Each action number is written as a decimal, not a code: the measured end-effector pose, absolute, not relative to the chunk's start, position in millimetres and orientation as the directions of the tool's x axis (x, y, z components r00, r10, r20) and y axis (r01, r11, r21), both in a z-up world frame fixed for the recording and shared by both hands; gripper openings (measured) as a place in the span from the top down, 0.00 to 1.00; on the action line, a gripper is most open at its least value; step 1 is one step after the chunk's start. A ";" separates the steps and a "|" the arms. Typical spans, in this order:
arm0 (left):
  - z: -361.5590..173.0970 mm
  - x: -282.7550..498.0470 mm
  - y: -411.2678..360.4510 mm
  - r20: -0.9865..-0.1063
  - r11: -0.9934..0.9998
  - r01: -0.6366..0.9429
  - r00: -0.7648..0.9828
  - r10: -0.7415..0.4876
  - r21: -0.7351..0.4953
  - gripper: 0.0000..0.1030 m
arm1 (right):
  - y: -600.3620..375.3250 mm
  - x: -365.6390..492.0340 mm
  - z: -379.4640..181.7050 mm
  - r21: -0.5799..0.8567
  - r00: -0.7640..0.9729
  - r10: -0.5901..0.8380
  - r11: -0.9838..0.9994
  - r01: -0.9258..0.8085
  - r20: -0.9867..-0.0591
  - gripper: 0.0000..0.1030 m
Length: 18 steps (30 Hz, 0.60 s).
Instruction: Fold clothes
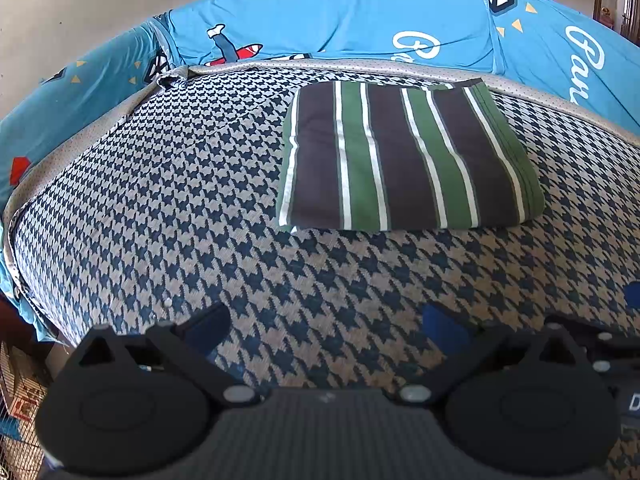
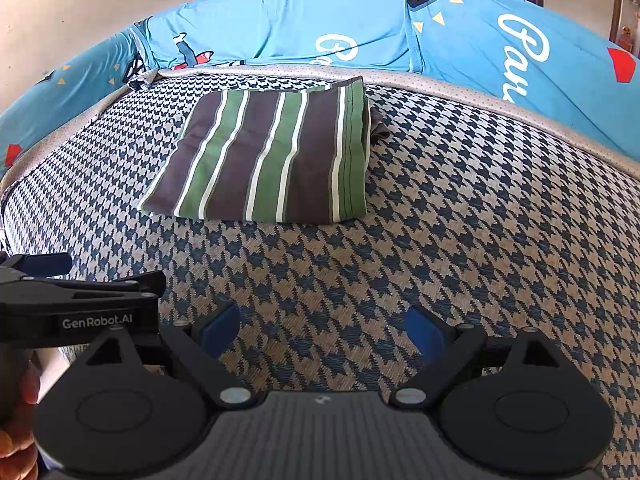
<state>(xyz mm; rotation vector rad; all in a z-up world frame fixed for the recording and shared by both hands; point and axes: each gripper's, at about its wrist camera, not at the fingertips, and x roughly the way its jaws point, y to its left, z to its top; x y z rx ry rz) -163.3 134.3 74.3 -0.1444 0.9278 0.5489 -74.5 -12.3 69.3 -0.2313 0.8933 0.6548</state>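
Work surface is a houndstooth-patterned mattress, blue and beige. Blue printed sheet bunched along its far edge, pale wall behind at upper left. Folded striped garment lies flat, centre-right in the left wrist view. Left gripper and right gripper both spread wide, nothing between the pads, low in frame, well short of the garment.

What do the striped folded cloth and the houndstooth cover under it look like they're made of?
Striped folded cloth: soft matte knit, probably cotton jersey, judging by its limp rounded fold edges and lack of sheen. Houndstooth cover: coarser woven or knitted fabric, with visible thread texture in the blue and beige pattern; the fibre is unclear.
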 end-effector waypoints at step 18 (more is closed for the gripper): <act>73.3 -163.8 133.0 -0.790 0.851 -0.511 0.470 0.394 0.121 0.00 | -13.4 -77.4 71.6 0.077 0.447 0.431 0.782 -0.619 -0.784 0.13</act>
